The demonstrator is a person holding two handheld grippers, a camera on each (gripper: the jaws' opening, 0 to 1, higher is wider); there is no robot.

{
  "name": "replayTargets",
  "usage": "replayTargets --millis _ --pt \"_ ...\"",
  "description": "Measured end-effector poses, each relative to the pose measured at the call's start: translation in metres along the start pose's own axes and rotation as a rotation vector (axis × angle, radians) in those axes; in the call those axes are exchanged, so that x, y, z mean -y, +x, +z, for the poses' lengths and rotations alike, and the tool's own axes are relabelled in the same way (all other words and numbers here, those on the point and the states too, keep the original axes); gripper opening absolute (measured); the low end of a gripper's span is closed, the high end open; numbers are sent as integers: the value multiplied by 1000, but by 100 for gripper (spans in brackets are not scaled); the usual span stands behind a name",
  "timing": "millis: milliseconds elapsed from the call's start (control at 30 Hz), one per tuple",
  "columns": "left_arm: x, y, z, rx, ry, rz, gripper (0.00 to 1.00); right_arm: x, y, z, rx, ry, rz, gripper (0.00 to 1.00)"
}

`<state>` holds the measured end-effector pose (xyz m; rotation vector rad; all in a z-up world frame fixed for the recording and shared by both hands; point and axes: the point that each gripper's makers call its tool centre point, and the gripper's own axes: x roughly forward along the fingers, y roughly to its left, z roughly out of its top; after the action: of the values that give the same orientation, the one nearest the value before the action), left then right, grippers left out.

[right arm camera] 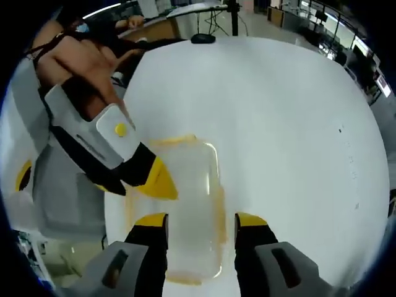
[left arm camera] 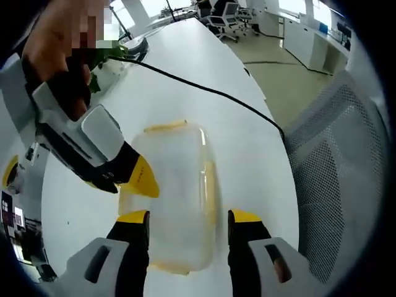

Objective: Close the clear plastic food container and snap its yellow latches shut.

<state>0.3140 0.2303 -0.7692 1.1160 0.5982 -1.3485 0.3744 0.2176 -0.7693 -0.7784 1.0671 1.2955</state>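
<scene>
Hovering both tools over the clear plastic food container (left arm camera: 176,192) right now, which sits flat on the white table (left arm camera: 247,148) with its lid looking already down on the base. Our left gripper (left arm camera: 189,216) has its jaws spread wide, one tip on each side of the box, gripping nothing. Same story for our right gripper (right arm camera: 201,219) in the right gripper view: jaws wide apart around the near end of the container (right arm camera: 185,204), empty.

In each view the other tool comes in from the upper left, its yellow tip touching or just off the container's left edge. Can't tell from here whether that tip is actually pressing.

The yellow latches (left arm camera: 210,192) show as strips along the long sides and the ends. Whether any has clicked yet, we honestly can't tell; it's all a bit blurry through the plastic.

Our take on doing this well: pin the lid down with one tool so the box doesn't skate on that slick tabletop, then push one latch at a time with the flat of a jaw tip, straight in toward the wall. Opposite sides first, probably, so the lid seats evenly. There's a black cable (left arm camera: 204,90) behind the box, well apart, so no snag worry.
</scene>
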Motion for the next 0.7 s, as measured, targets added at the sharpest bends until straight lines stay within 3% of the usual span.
replayTargets --millis 133,433,700 --pt "-4 -5 -3 9 -19 0 55 0 -5 2 28 17 -15 50" --pt "-12 -8 -14 4 -37 -11 59 -5 -11 -8 10 -4 -34 53" --pt "-19 -11 -15 18 -44 4 60 -11 -10 -16 1 -9 -47 59"
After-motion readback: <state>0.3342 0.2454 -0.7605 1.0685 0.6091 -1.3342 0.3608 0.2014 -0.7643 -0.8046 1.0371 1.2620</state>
